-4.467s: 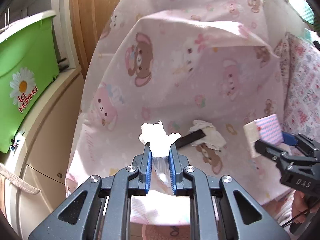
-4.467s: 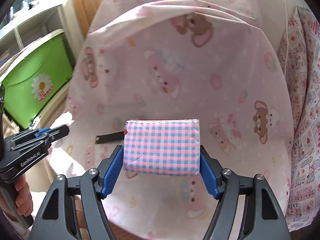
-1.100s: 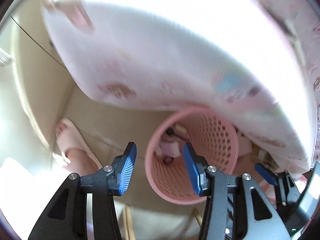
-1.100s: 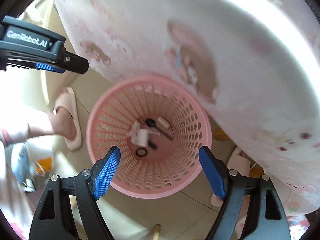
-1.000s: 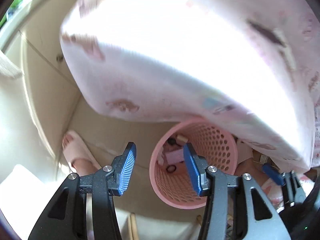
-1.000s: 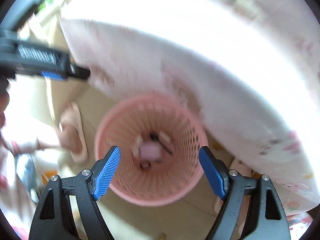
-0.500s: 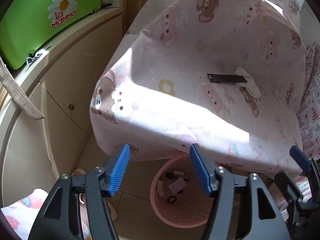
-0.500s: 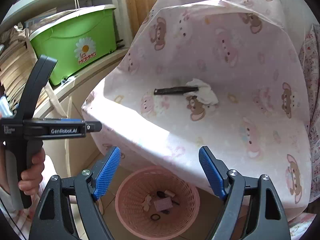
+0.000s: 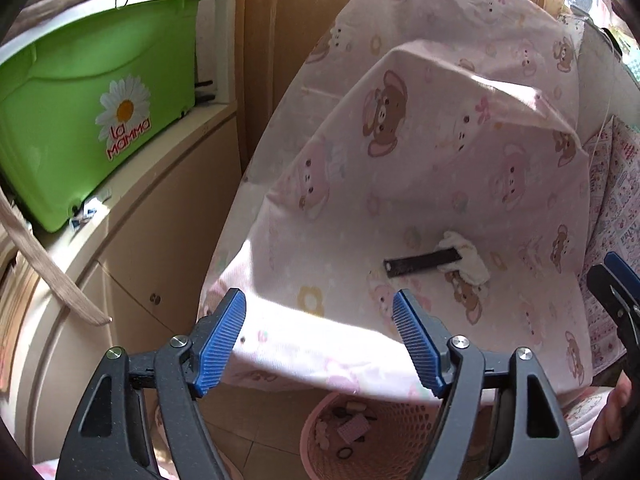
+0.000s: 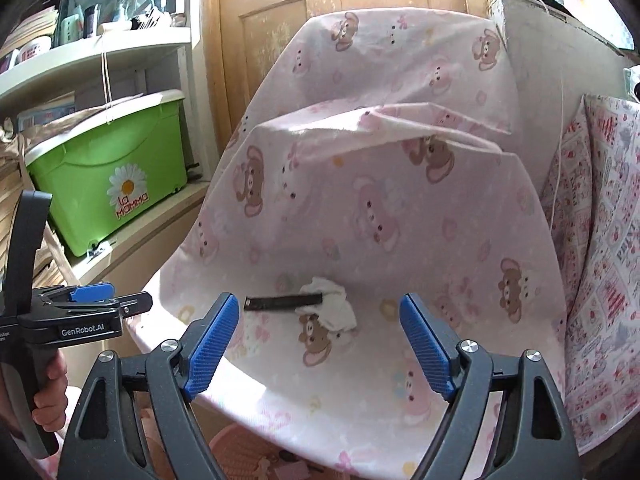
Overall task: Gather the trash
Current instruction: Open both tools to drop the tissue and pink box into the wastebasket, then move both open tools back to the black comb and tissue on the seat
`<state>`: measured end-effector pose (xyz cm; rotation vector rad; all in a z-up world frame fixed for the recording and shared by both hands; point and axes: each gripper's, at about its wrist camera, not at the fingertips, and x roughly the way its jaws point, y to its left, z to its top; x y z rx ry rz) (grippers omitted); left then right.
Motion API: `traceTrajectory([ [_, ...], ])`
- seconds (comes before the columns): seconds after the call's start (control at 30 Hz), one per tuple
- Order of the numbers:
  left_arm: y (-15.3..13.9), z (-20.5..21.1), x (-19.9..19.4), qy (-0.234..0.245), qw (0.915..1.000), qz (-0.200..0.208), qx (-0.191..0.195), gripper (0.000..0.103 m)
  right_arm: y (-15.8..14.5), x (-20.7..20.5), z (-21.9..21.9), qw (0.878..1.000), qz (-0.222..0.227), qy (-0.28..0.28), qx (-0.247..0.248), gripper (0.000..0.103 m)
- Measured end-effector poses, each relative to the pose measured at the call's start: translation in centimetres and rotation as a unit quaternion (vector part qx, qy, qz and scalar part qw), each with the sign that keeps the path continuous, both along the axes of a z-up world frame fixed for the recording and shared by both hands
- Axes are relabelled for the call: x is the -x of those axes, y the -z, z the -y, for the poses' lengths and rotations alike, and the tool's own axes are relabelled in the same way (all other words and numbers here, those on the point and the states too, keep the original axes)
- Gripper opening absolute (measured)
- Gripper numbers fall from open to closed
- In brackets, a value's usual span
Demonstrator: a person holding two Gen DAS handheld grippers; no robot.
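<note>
A crumpled white tissue (image 9: 464, 258) and a flat black strip (image 9: 422, 263) lie touching each other on the pink bear-print sheet (image 9: 420, 160). They also show in the right wrist view: the tissue (image 10: 332, 308), the strip (image 10: 282, 302). A pink mesh basket (image 9: 384, 440) with small scraps in it stands on the floor under the sheet's front edge. My left gripper (image 9: 320, 340) is open and empty, near that edge, left of the trash. My right gripper (image 10: 318, 344) is open and empty, just in front of the tissue.
A green "La Mamma" bin (image 9: 80, 92) stands on a cream cabinet (image 9: 120, 264) at the left. A wooden door (image 10: 340, 12) is behind the sheet. A patterned cloth (image 10: 600, 260) hangs at the right. Shelves (image 10: 80, 52) with clutter are upper left.
Both grippers let go of the tissue and checked packet over the basket, then rose from it and now face the sheet with the remaining tissue and strip. Both are open.
</note>
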<state>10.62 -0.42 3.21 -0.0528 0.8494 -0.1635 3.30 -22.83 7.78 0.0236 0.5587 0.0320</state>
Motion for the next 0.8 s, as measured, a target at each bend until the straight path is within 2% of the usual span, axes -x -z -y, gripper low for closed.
traceTrajectory([
  [0.13, -3.2, 0.1, -2.2, 0.000, 0.9995, 0.031, 0.008, 0.077, -2.0, -2.7, 1.7, 1.000, 0.001, 0.012, -0.001, 0.085],
  [0.23, -3.9, 0.2, -3.2, -0.001, 0.9988, 0.048, 0.002, 0.078, -1.9, -3.9, 2.6, 1.000, 0.010, 0.024, 0.010, 0.085],
  [0.37, -1.5, -0.1, -3.7, -0.003, 0.9992, 0.039, 0.002, 0.079, 0.1, -5.0, 3.5, 0.999, 0.005, 0.032, 0.008, 0.085],
  [0.43, 0.5, -0.4, -4.2, -0.008, 0.9999, 0.013, 0.005, 0.079, 1.6, -5.6, 4.1, 0.999, -0.006, 0.041, 0.000, 0.085],
  [0.53, 2.9, -0.6, -5.3, -0.024, 0.9993, -0.029, 0.009, 0.079, 3.7, -7.2, 5.1, 0.997, -0.044, 0.059, -0.012, 0.085],
  [0.6, 3.6, -0.5, -5.8, -0.027, 0.9988, -0.039, 0.011, 0.079, 4.2, -8.3, 5.7, 0.996, -0.065, 0.058, -0.025, 0.085],
  [0.8, 4.4, 0.0, -6.3, -0.031, 0.9985, -0.046, 0.002, 0.079, 4.9, -10.1, 7.8, 0.990, -0.085, 0.093, -0.068, 0.085],
])
